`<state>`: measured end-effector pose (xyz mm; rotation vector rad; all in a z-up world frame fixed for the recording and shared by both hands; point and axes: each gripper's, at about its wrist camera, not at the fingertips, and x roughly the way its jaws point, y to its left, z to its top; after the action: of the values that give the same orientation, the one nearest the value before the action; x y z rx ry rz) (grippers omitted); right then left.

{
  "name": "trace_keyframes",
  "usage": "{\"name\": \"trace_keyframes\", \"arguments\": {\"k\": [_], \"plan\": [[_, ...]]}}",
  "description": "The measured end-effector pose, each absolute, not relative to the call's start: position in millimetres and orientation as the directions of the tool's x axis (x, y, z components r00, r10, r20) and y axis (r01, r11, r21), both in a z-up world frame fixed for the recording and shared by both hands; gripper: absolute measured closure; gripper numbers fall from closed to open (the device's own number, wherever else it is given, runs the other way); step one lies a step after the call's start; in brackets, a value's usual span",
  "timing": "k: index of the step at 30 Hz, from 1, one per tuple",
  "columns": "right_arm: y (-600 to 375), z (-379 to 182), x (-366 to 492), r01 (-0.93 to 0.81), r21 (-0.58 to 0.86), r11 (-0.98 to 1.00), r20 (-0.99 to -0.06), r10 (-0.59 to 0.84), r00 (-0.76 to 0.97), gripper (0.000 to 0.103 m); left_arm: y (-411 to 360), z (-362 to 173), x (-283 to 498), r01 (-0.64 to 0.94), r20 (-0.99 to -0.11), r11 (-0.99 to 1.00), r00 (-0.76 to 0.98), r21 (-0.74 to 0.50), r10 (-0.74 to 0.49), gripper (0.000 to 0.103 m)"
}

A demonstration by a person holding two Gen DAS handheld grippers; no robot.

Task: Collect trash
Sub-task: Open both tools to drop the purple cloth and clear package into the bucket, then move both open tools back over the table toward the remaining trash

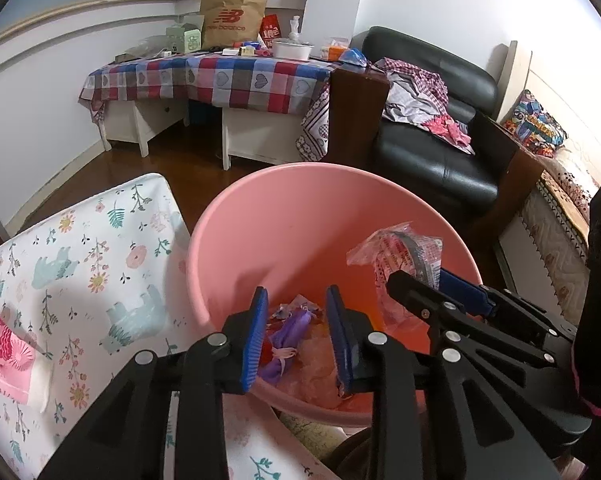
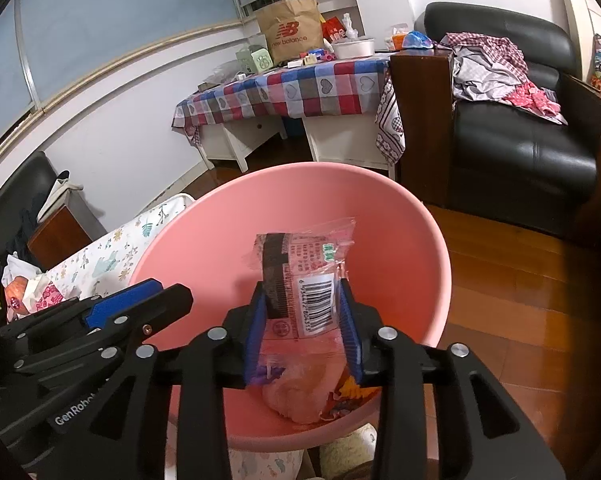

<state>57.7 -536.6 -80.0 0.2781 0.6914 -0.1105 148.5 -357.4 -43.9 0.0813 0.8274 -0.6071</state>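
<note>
Your biggest item is the pink bin (image 1: 284, 236), smooth round plastic w/ a wide rolled rim, set against the corner of the floral-print tabletop (image 1: 80, 264), which is a glossy white cloth w/ elephants and flowers. Inside the bin lies a heap: a purple crumpled bag (image 1: 290, 340) w/ a pale tie, plus soft pinkish film and bits of printed foil.

Your right gripper (image 2: 302, 328) angles down over the bin's near rim; its ribbed blue pads (image 2: 256, 336) sit either side of a clear crinkly wrapper (image 2: 308, 280) w/ red print, a dark band and a barcode. The wrapper stands upright between them, above the bin's inside; can't tell if the pads actually press on it.

Your left gripper (image 1: 296, 336) also tilts down over the near rim, jaws spread, nothing between them but the trash below.

Left wrist view alone shows a pink patterned packet (image 1: 6, 354) on a white wad by the tabletop's left edge. Right wrist view alone shows the barcode and the wood floor (image 2: 520, 300) right of the bin.
</note>
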Motion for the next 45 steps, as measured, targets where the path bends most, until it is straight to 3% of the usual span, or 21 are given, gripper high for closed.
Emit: {"name": "trace_keyframes", "arguments": {"k": [14,24,36,38,45], "plan": [[-530.4,-63.7,37.1,0.176,0.221,0.959,-0.615,-0.003,0.788,0.06,-328.7,-20.4,130.7,0.52,-0.676,0.832,0.544,-0.192,-0.497,0.063],[-512.9,-51.3,19.8,0.145,0.224,0.964,-0.6,0.019,0.8,0.06,-303.1,-3.9,95.6,0.525,-0.645,0.832,0.576,-0.181,-0.503,0.063],[-452.3,-50.8,2.9,0.025,0.234,0.972,-0.596,0.123,0.794,0.06,-244.6,6.8,56.2,0.483,-0.631,0.865,0.631,-0.136,-0.452,0.062],[-441.8,-52.9,1.3,0.01,0.237,0.972,-0.598,0.138,0.79,0.06,-233.1,6.4,48.3,0.474,-0.629,0.871,0.641,-0.125,-0.44,0.055],[-407.4,-58.4,-4.1,-0.045,0.223,0.974,-0.616,0.177,0.767,0.06,-196.4,6.4,27.5,0.447,-0.618,0.889,0.672,-0.1,-0.408,0.055]]}}
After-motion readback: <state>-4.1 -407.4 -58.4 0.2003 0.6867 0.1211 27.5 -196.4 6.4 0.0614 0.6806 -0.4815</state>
